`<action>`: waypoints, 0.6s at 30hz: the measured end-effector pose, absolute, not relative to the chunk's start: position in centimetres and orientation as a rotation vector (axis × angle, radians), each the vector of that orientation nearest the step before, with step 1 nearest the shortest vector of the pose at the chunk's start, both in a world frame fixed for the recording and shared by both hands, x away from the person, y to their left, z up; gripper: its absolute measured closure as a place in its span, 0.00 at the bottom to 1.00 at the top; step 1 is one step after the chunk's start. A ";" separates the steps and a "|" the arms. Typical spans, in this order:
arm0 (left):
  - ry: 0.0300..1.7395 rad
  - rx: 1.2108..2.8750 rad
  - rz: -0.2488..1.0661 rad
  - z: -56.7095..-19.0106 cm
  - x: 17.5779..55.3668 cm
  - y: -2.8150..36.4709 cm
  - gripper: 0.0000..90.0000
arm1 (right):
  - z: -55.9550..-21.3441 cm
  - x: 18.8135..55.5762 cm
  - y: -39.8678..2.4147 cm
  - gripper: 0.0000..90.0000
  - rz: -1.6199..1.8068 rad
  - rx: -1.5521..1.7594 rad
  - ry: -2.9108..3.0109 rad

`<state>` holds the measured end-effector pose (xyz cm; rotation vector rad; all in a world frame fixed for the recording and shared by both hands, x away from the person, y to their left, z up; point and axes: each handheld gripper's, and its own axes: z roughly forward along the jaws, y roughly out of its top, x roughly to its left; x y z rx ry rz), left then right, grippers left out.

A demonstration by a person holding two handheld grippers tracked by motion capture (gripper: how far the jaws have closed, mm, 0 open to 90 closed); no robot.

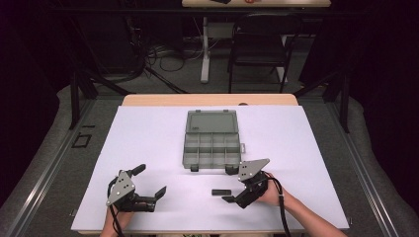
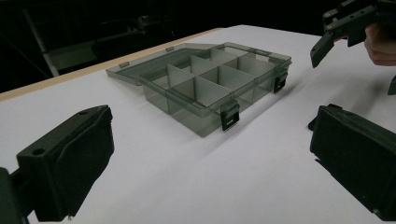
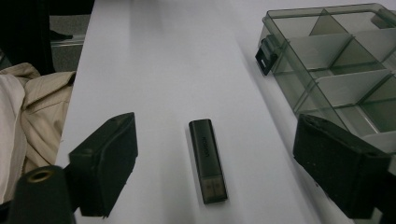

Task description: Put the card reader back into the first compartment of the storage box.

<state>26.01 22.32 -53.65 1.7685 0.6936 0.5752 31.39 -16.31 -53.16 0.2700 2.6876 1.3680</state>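
Now right gripper jaws wide astride USB stick, untouched, organizer box just beside

Light falls from above onto the white table, which is the one bright area in the high view, while the room beyond its far edge sinks into near black with only a chair and cables faintly readable. Shadows on the table are soft and short, lying close under the clear compartment box, whose lid carries a dull sheen without hard glare. In both gripper views the black jaws at the bottom are soft and nearly detailless, the table's far part looks slightly washed out, and all frames are mildly grainy.
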 end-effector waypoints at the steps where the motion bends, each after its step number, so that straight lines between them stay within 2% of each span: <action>1: 0.694 1.769 0.575 -53.7 26.0 22.3 0.00 | -53.2 31.4 -16.3 0.17 1.364 0.267 2.693; 18: 0.691 1.773 0.570 -53.7 26.1 22.3 0.00 | -54.3 32.1 -15.5 0.48 1.309 0.165 2.781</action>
